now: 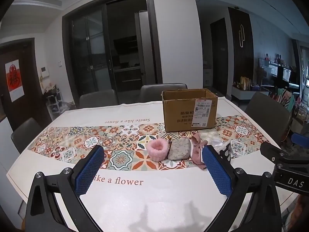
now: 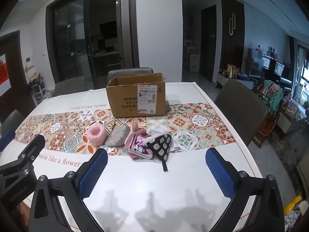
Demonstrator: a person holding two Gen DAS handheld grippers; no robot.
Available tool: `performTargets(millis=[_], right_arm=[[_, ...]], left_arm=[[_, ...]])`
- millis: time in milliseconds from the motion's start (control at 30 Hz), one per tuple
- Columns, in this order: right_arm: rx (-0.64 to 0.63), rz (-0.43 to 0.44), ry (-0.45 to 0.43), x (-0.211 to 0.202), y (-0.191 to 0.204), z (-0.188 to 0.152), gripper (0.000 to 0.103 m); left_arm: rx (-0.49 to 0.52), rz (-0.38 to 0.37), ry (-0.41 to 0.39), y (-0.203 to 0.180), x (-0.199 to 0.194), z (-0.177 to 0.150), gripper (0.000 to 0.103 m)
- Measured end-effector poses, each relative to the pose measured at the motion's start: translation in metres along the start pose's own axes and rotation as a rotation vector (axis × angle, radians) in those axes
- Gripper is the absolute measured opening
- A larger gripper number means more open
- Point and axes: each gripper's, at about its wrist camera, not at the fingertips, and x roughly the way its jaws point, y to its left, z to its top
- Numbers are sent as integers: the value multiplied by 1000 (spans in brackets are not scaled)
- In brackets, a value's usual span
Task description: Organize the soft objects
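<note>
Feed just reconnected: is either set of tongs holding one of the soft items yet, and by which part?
Nothing is held. The left tongs and the right tongs both stand open and empty above the table, short of the soft items.

Tablecloth (image 2: 154, 174): white w/ a band of floral tiles in orange, teal, cream, dark red; brownish lettering. Box (image 2: 125, 100): plain brown cardboard, white label w/ black print. Fluffy band (image 2: 96, 135): light pink. Pouch (image 2: 118, 137): mottled grey-beige. Socks (image 2: 138, 147): pink, w/ a black & white cartoon print. Cloth (image 2: 161, 147): black w/ pale grey striped ovals. Gripper pads (image 2: 94, 174): blue, diamond texture; frames black.
</note>
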Motion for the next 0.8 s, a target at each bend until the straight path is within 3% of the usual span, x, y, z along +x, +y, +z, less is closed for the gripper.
performTargets(millis=[800], right_arm=[[-2,-2,-7,-2,1,-3,103]], left_arm=[[3,10,-2,-1,-1,0,103]])
